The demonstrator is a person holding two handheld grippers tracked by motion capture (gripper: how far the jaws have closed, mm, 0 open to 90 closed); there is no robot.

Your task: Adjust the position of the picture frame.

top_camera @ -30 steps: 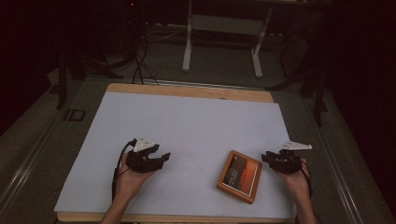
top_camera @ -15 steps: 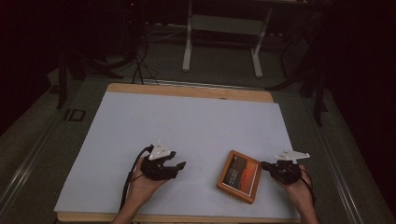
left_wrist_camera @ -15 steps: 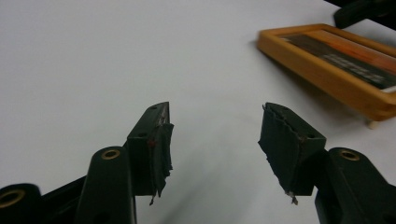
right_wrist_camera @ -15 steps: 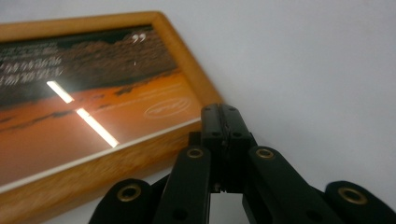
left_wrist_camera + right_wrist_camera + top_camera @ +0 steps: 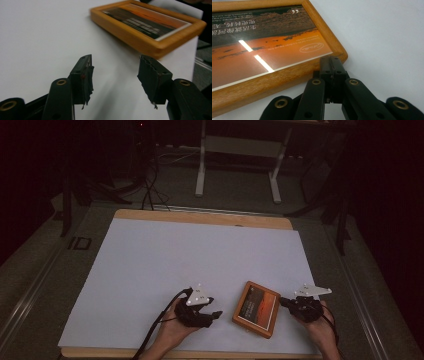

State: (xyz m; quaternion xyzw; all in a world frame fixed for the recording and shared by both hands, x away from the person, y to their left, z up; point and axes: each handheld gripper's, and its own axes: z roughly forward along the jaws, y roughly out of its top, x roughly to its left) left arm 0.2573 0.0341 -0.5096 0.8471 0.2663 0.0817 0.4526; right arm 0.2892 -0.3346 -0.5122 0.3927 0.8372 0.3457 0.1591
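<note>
Flat lies the wooden-framed orange picture (image 5: 256, 308); left gripper (image 5: 216, 314) half-open and empty, right gripper (image 5: 283, 302) closed.

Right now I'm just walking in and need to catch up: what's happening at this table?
A person works at a white-covered table with a gripper in each hand. A wooden picture frame lies flat near the front edge. The right gripper, jaws shut, has its tips against the frame's edge. The left gripper points at the frame's other side, jaws apart with nothing between them, and has just been closing slightly.
</note>
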